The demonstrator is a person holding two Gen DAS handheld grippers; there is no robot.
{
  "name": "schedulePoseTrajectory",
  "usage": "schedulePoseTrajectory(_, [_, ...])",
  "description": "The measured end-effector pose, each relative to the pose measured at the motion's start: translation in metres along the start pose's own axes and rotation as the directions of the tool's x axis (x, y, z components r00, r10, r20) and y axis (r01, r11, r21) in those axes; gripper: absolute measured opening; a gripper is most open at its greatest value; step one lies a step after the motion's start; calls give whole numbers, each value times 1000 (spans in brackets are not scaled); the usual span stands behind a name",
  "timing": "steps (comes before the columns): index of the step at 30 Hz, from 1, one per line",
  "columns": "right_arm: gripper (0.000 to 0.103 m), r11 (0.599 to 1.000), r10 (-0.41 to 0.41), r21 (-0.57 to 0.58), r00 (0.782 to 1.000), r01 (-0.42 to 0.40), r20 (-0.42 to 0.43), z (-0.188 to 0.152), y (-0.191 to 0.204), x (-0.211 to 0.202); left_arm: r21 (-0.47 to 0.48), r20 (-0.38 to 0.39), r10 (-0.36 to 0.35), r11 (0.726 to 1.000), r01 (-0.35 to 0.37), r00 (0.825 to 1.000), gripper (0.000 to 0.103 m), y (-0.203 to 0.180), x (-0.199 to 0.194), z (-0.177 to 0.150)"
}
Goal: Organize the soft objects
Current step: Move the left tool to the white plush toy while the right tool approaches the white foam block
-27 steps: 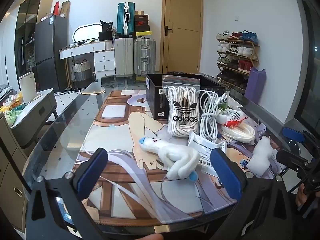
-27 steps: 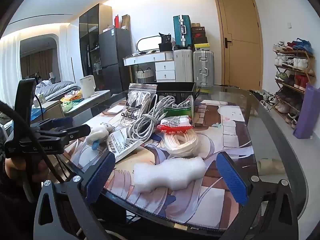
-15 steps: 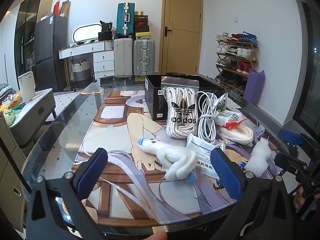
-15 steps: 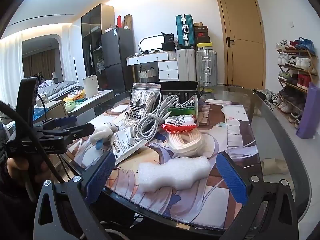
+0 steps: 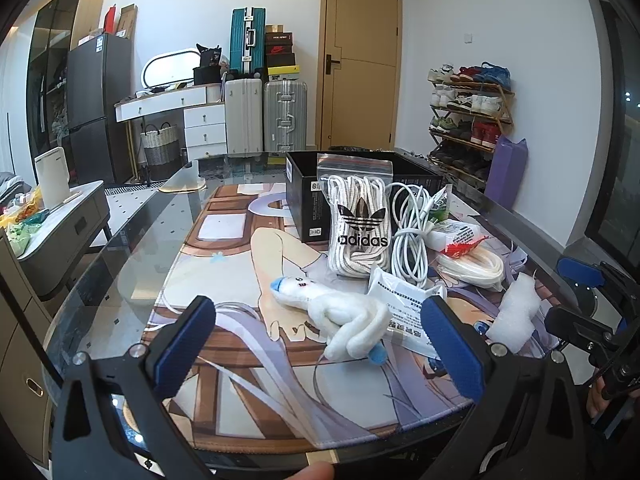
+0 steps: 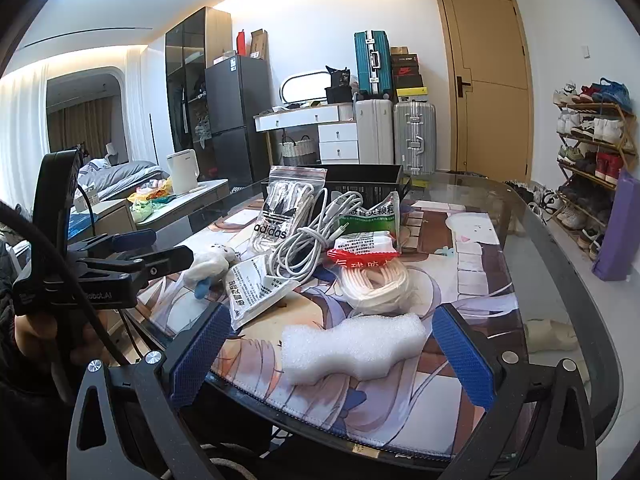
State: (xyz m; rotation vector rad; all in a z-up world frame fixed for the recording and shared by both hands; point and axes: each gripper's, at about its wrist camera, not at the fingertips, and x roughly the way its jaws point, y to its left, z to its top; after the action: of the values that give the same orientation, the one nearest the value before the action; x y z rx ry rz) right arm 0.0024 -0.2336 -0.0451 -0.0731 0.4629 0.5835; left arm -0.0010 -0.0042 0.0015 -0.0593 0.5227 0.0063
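A white plush toy with blue tips lies on the printed mat, just beyond my open, empty left gripper; it also shows in the right wrist view. A white foam piece lies at the mat's near edge, in front of my open, empty right gripper; it also shows in the left wrist view. An open black box stands at the back of the mat. An adidas bag of laces, a white cable and a white cord coil lie before it.
Printed packets lie among the pile: a white one, a red-and-white one and a green one. The glass table has a curved edge. A low cabinet stands left, a shoe rack right.
Both grippers have shifted slightly toward the table; the plush toy and foam piece sit a little lower and closer in the views. Nothing on the table has moved.
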Motion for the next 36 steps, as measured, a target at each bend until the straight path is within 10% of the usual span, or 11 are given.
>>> schedulePoseTrajectory(36, [102,1000,12,-9,1000,-12,13,-2,4,1,4,27,-6,1000,6,1000,103,-4,-2,1])
